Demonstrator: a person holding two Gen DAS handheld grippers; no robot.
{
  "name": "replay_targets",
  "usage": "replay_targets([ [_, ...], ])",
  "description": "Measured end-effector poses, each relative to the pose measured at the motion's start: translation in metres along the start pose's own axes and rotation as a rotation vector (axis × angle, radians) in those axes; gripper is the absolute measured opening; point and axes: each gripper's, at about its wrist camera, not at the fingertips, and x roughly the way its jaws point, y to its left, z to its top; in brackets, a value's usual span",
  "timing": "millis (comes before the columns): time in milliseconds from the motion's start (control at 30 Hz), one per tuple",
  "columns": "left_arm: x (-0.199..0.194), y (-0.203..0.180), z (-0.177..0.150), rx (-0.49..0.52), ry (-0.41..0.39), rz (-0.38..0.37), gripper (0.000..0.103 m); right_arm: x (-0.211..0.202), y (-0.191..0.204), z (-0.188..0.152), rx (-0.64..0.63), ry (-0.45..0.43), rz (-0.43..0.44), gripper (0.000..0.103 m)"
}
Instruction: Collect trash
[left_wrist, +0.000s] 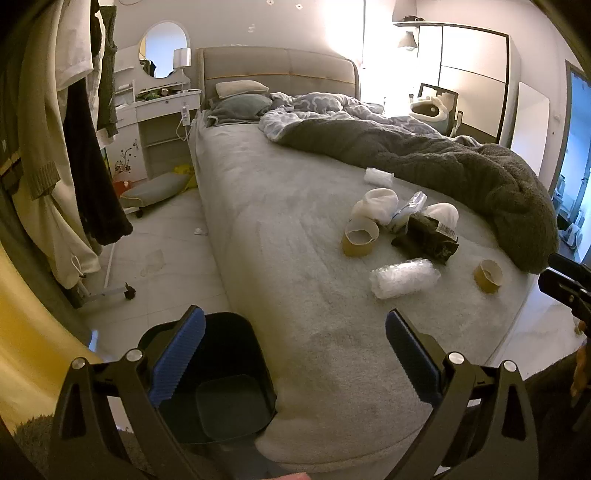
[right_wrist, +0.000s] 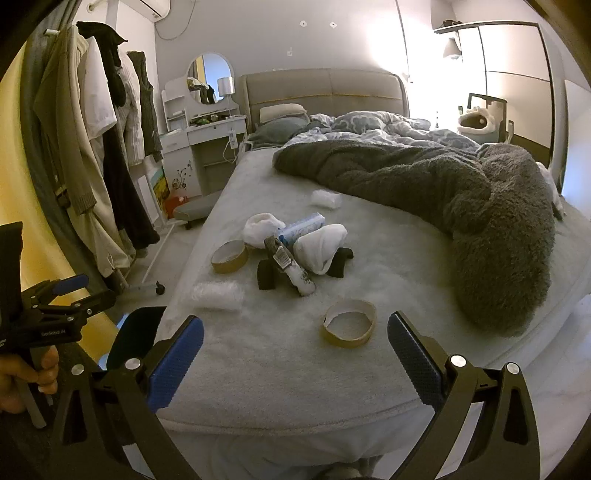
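Observation:
Trash lies scattered on the grey bed (left_wrist: 295, 221). There is a wide cardboard tape ring (left_wrist: 360, 240), a smaller ring (left_wrist: 488, 275), a bubble-wrap roll (left_wrist: 404, 277), a dark packet (left_wrist: 424, 236), white bags (left_wrist: 376, 203) and a plastic wad (left_wrist: 378, 176). A black bin (left_wrist: 221, 387) stands on the floor at the bed's near corner, below my open, empty left gripper (left_wrist: 295, 354). My right gripper (right_wrist: 295, 354) is open and empty over the bed's foot. A cardboard ring (right_wrist: 349, 323) lies just ahead of its fingertips, with the bubble wrap (right_wrist: 218, 295) to its left.
A dark fleece blanket (right_wrist: 480, 221) and rumpled duvet cover the bed's right side. A wheeled clothes rack with hanging garments (left_wrist: 74, 147) stands on the left. A white dressing table (left_wrist: 155, 110) and a low footstool (left_wrist: 155, 188) sit beyond it, on pale floor tiles.

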Motion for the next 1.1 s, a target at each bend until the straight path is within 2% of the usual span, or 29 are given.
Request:
replay_targets([
  [400, 0.009, -0.003, -0.004, 0.012, 0.037, -0.024, 0.100, 0.002, -0.005, 0.002, 0.026, -0.001, -0.028, 0.100],
  [500, 0.013, -0.002, -0.004, -0.005, 0.054, -0.054, 0.100, 0.006, -0.010, 0.002, 0.049, 0.007, -0.031, 0.100],
  [633, 0.018, -0.009, -0.006, 0.005, 0.077, -0.073, 0.099, 0.008, -0.009, 0.005, 0.026, -0.010, -0.040, 0.100],
  [833, 0.027, -0.016, -0.005, -0.009, 0.094, -0.076, 0.099, 0.023, -0.007, 0.008, -0.032, 0.029, -0.018, 0.100],
  [1100, 0.042, -0.023, -0.002, -0.015, 0.125, -0.085, 0.099, 0.040, -0.011, 0.010, -0.106, 0.068, -0.021, 0.088],
])
